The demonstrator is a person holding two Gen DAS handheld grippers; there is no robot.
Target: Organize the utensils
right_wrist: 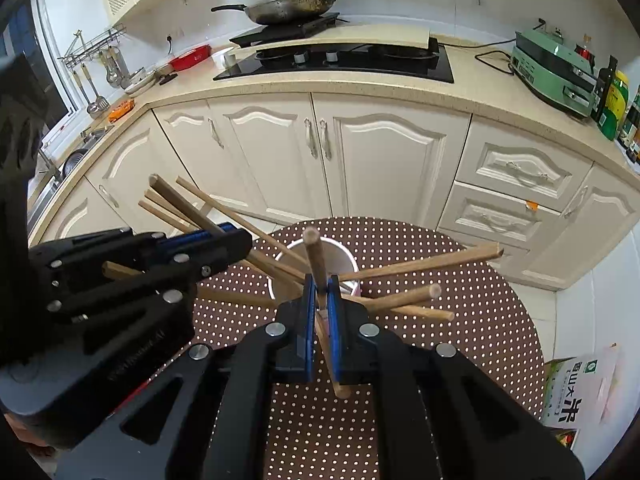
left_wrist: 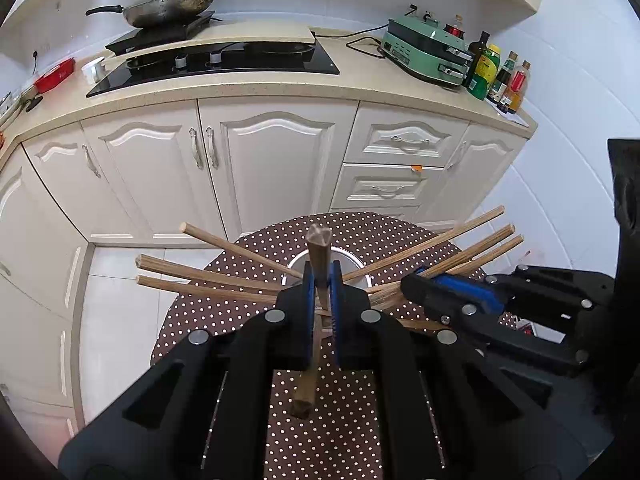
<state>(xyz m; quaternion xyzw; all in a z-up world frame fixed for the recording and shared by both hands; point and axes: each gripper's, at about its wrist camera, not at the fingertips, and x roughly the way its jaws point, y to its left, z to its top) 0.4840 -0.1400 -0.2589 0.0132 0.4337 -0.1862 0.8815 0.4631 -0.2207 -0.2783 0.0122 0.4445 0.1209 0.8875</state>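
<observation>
**Both grippers clamped on chopsticks above the cup**

Nearest in the left wrist view: left gripper, jaws closed on a single wooden chopstick, held roughly upright with its blunt end poking above the blue pads and its lower end hanging free over the polka-dot bench. Same arrangement in the right wrist view: right gripper, jaws closed on another chopstick, slightly tilted, lower tip showing below the pads. Probably gripped near mid-length so each stick points down and can be dropped tip-first.

Just beyond the jaws: a white cup standing on the bench, already holding a bundle of fanned chopsticks that splay out left and right over its rim. Both held sticks sit above and just near of the cup mouth, not yet inside. Grippers close beside each other, the right one reaching in among the right-hand spread of sticks, so some risk of knocking the fan.

Farther off: cream cabinets, then the black hob and a lidded wok at the far wall.
</observation>
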